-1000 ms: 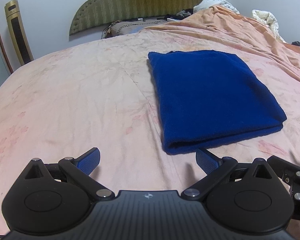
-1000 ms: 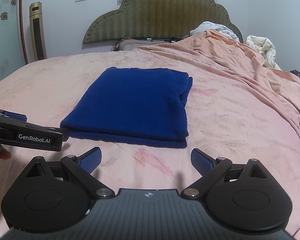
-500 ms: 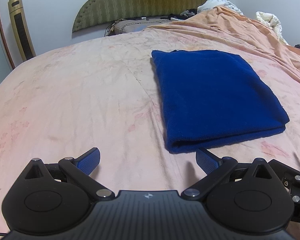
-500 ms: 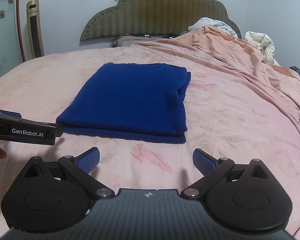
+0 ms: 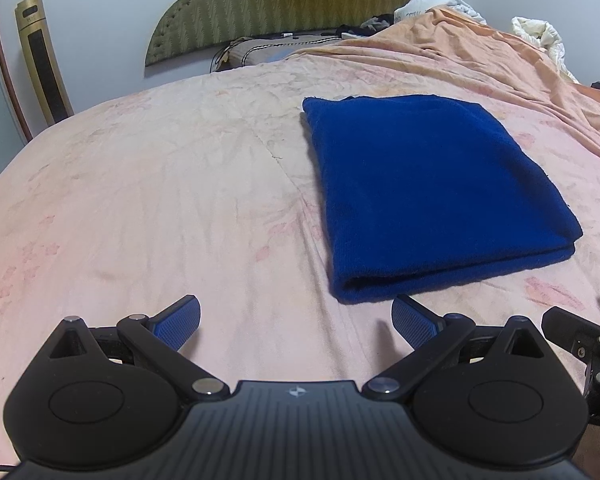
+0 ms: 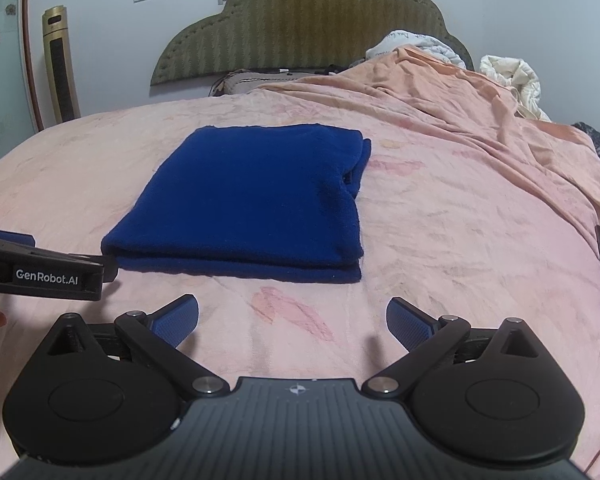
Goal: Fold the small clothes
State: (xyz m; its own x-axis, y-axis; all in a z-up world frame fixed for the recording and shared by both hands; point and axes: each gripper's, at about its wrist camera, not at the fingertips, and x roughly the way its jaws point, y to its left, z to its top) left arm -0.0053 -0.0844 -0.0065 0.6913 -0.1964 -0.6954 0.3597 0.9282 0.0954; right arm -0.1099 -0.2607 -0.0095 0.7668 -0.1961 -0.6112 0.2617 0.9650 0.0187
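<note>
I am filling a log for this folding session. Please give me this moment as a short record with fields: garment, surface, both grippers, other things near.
garment: dark blue knit cloth, folded into a flat rectangle, layered edges toward the cameras
surface: pink floral bed sheet
left gripper: open, empty, short of the cloth's near corner
right gripper: open, empty, short of the cloth
background: green padded headboard, orange blanket

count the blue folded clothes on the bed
1. The blue folded garment lies flat on the pink bedsheet, ahead of both open hand-held grippers. More clothes may be hidden in the heap by the headboard.
</note>
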